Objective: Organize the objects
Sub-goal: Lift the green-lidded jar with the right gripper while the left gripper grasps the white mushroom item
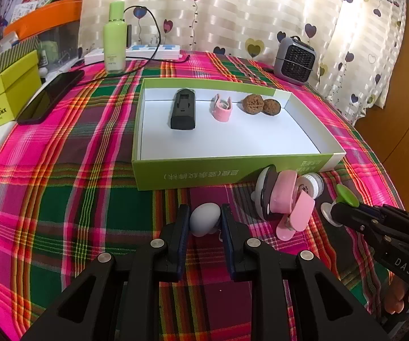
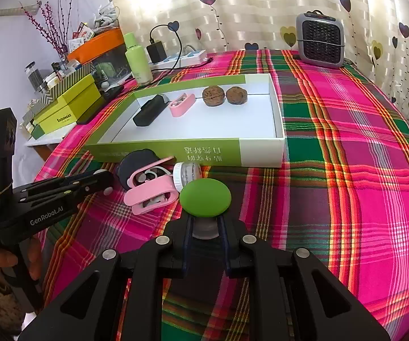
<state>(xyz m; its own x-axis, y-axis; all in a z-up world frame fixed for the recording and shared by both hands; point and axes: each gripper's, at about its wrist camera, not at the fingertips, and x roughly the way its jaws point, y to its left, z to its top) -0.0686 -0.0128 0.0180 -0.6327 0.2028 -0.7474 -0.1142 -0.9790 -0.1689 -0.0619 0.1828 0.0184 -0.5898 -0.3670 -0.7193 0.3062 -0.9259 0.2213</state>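
A shallow green-and-white box (image 1: 193, 174) lies on the plaid cloth; it shows in the right wrist view too (image 2: 261, 147). Inside are a black device (image 1: 183, 109), a pink clip (image 1: 221, 108) and two walnuts (image 1: 261, 105). My left gripper (image 1: 205, 218) is shut on a pale grey egg-shaped object (image 1: 204, 218) just in front of the box. My right gripper (image 2: 205, 230) is shut on the stem of a green-capped object (image 2: 205, 200). Between them lie a pink open case (image 2: 150, 193), a dark round item (image 2: 136, 167) and a small white jar (image 2: 187, 174).
A grey mini heater (image 2: 321, 39) stands at the back right. A green bottle (image 1: 114, 38), power strip (image 1: 147, 52), phone (image 1: 51, 96) and yellow-green boxes (image 1: 5, 96) line the back left. The table edge curves away on the right.
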